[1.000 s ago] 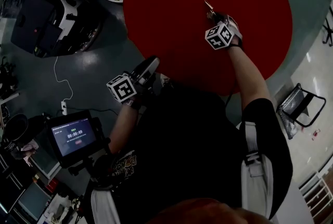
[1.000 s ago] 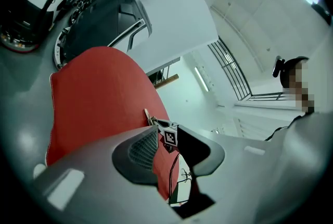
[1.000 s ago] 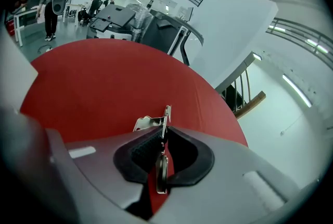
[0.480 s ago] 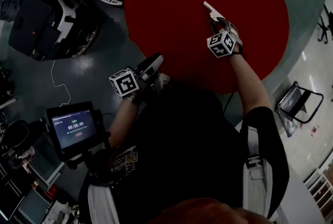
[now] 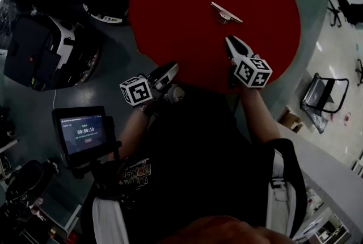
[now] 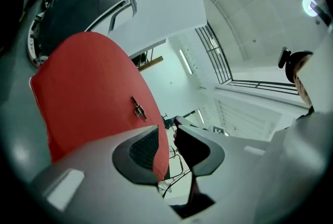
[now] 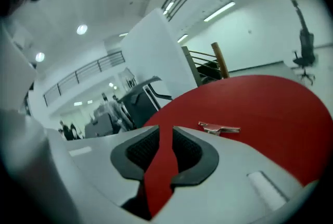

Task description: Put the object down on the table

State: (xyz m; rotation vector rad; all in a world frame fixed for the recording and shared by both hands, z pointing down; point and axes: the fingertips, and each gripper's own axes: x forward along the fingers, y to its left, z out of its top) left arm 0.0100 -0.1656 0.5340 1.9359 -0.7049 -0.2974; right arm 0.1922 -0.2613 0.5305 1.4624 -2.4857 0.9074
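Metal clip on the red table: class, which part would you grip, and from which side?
Take the metal clip by its long flat bar, near the middle, coming down from above with jaws across its narrow width. It lies flat and low on the red table, so a sideways approach would probably scrape the tabletop.

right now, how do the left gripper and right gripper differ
The right gripper reaches over the red table toward the metal object lying there; the left gripper sits at the table's near edge. The right gripper view shows the table level; the left gripper view shows it tipped sideways. Shared: both are open with nothing between the jaws; the right gripper's have just been closing.
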